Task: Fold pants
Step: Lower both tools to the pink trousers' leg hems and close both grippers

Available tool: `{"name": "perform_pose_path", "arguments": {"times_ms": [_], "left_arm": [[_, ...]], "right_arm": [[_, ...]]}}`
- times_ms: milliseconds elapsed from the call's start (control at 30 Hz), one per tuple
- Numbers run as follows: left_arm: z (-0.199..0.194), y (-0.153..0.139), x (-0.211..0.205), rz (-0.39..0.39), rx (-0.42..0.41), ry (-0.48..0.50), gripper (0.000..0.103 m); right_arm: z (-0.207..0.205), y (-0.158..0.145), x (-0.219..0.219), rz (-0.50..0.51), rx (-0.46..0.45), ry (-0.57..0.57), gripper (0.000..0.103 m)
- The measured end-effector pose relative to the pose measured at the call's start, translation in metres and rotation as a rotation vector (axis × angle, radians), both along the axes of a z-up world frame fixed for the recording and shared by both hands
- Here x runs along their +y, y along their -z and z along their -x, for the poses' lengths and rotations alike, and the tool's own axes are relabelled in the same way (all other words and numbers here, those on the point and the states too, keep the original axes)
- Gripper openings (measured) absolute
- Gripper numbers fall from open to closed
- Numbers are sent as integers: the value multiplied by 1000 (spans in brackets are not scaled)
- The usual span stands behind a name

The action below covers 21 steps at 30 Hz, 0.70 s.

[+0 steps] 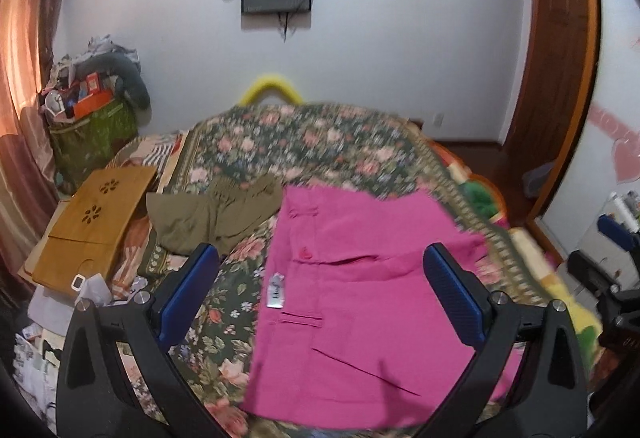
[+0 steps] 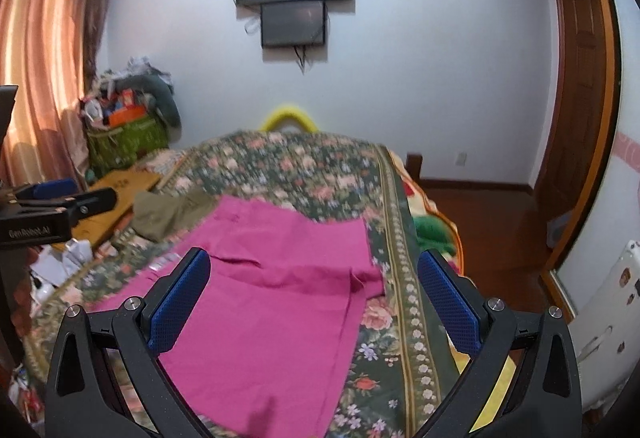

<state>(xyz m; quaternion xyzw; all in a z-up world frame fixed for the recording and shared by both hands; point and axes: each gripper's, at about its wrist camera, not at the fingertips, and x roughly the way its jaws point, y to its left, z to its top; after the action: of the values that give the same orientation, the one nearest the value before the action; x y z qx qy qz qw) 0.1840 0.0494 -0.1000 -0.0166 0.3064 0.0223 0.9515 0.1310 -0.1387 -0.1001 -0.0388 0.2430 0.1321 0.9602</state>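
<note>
Hovering wide and empty over pink pants (image 1: pixel 360 302), both claws; left claw (image 2: pixel 60 209) reads "GenRobot.AI".

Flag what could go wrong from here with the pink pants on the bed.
1. Both the left gripper and the right gripper are open above the pink pants, so nothing is held; a shallow pinch might catch only the top layer.
2. The fold near the right edge looks bunched and could get pressed into a crease.
3. The olive garment lies close to the pants' far corner and could be dragged along.
</note>
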Motion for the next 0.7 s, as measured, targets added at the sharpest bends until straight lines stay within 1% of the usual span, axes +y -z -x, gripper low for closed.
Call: {"name": "perform_pose_path", "arguments": {"times_ms": [67, 200, 267, 333, 400, 433, 500, 533, 600, 667, 700], "left_arm": [[-20, 14, 8, -3, 50, -2, 103], [-55, 37, 25, 21, 143, -11, 103], [-73, 48, 33, 10, 181, -22, 103], [-90, 60, 39, -9, 208, -9, 102], [-103, 70, 40, -39, 244, 9, 93], [-111, 75, 42, -53, 266, 19, 90], [-122, 83, 44, -56, 298, 37, 83], [-130, 88, 46, -48, 318, 45, 82], [-144, 98, 50, -31, 353, 54, 74], [-155, 105, 52, -18, 385, 58, 69], [-163, 110, 55, 0, 402, 62, 66]], "right_arm": [[-13, 9, -4, 8, 34, 9, 103], [-38, 26, -15, 19, 107, 29, 103], [-50, 32, -20, 17, 138, 34, 103], [-63, 38, -25, 20, 161, 37, 103], [-75, 42, -29, 30, 176, 38, 102], [-81, 44, -31, 34, 182, 38, 102], [-93, 48, -34, 32, 194, 37, 99], [-98, 50, -36, 30, 202, 34, 98], [-112, 54, -38, 32, 219, 32, 91], [-123, 58, -41, 35, 240, 32, 86], [-128, 61, -42, 33, 253, 32, 81]]}}
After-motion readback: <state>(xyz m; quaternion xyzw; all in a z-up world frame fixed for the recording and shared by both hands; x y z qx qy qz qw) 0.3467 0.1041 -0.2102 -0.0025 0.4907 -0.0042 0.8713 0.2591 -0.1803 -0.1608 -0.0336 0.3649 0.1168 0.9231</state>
